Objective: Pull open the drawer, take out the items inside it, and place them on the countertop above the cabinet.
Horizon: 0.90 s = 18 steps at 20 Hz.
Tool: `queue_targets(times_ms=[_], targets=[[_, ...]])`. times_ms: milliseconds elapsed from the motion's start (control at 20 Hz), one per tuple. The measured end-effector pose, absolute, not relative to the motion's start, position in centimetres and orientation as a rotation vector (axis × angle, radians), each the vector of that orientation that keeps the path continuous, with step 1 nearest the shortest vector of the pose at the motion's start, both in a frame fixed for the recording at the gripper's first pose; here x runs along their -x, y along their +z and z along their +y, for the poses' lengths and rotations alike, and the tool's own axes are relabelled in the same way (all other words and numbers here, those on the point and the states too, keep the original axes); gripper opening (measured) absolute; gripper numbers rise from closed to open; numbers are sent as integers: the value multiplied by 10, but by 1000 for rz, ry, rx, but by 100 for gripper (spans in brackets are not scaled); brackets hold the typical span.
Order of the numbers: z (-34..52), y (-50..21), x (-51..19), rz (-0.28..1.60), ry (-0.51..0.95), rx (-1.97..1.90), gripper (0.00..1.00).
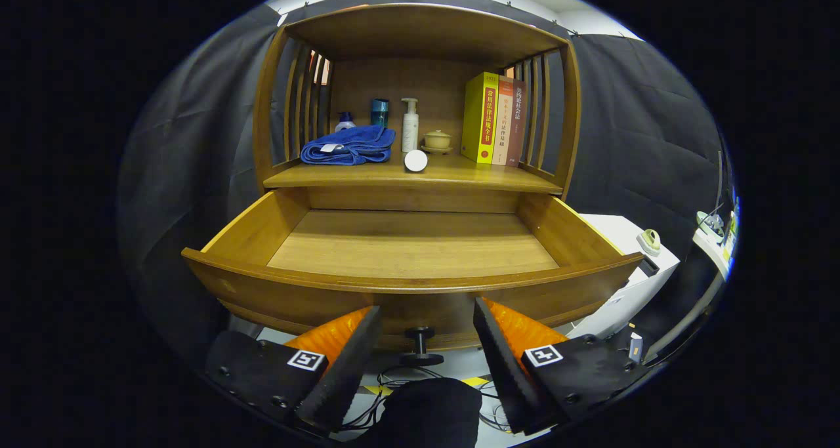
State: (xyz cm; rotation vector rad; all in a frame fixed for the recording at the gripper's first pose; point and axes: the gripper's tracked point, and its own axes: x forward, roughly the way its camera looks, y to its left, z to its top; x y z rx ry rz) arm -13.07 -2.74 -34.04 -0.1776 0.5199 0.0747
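Just ahead of my spread, empty gripper (426,343) the drawer (413,251) stands pulled out, its floor bare. Its knob (420,335) sits between my fingers: small, hard, likely slick wood, best pinched by the neck. Towel (349,145) and bottle (410,125) sit on the countertop (459,172).

The drawer (413,251) stands pulled out below the countertop (472,176). The gripper (426,317) hangs before it, fingers apart either side of its knob (420,343).

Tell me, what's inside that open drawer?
The drawer shows just a bare wooden floor. Its front wall hides the nearest strip of floor. The hand-held gripper hangs open around the knob.
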Motion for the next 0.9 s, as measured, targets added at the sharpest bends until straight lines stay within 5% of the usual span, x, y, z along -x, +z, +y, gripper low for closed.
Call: queue_targets(times_ms=[900], targets=[[-16, -349, 40, 500, 22, 186, 95]])
